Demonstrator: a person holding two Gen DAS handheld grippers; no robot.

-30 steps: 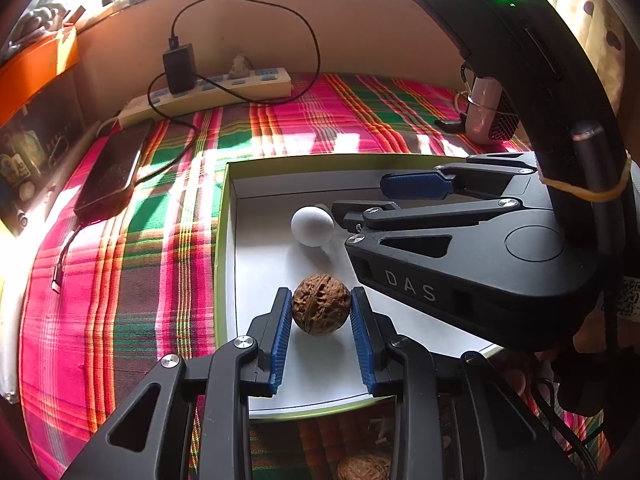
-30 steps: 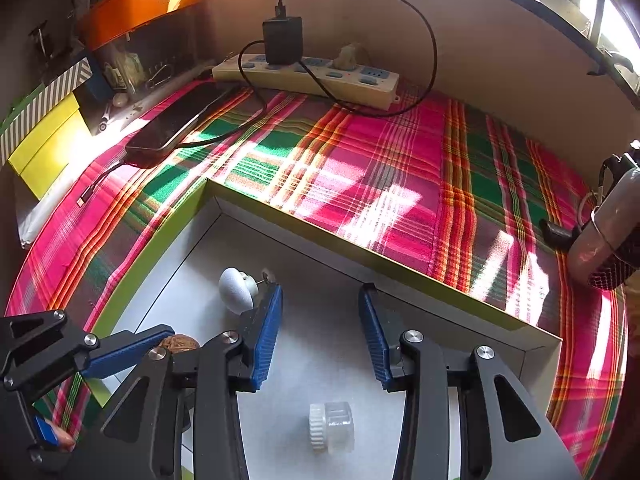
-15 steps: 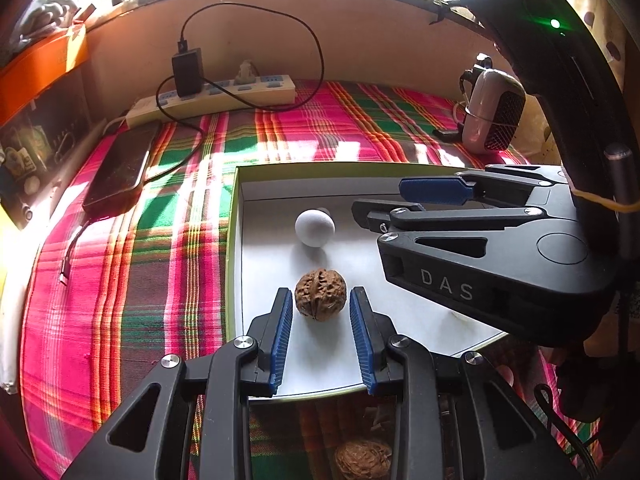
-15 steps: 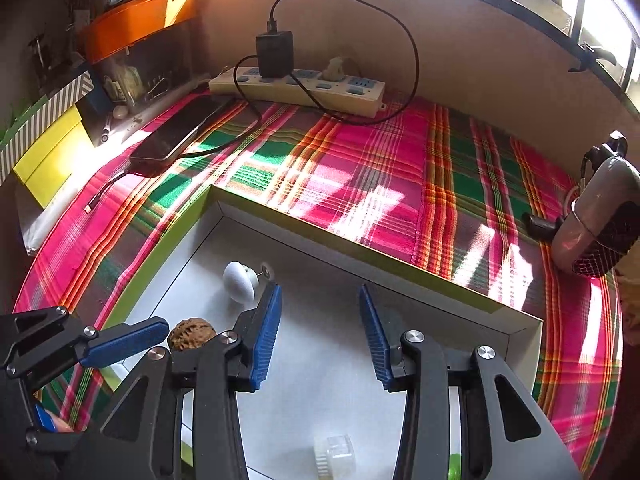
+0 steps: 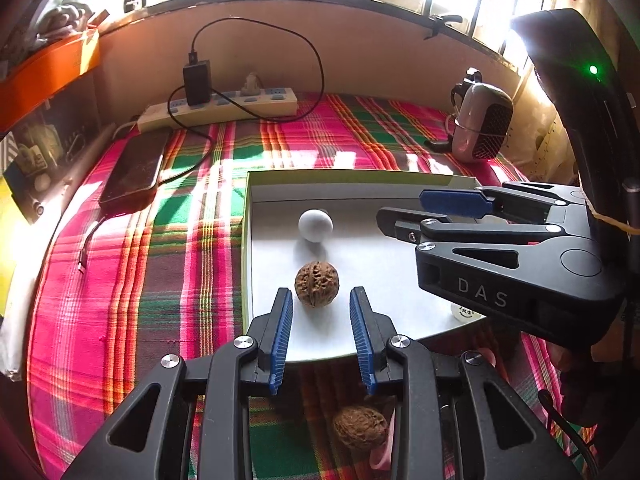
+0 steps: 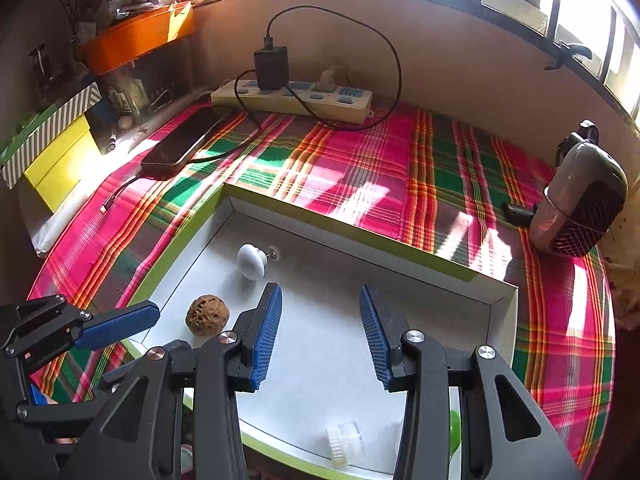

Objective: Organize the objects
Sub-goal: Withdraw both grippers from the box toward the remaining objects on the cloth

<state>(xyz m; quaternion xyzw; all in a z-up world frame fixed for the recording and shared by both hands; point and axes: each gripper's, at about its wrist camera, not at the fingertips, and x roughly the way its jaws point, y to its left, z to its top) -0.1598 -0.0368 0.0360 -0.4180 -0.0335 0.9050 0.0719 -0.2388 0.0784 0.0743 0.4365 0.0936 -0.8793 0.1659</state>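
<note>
Left tool [image 5: 320, 300] agape, walnut [image 5: 317, 283] loose near tray's left rim [image 5: 245, 240].

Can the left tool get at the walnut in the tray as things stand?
Probably yes. The left tool is open, the walnut lies just beyond its fingertips on the tray floor, and nothing stands between them; the right tool is off to the side.

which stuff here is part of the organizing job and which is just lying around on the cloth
Part of the job: tray, walnut in the tray, white knob, clear ribbed cap, second walnut outside the tray.

Just lying about: power strip, black charger, phone, small heater.
</note>
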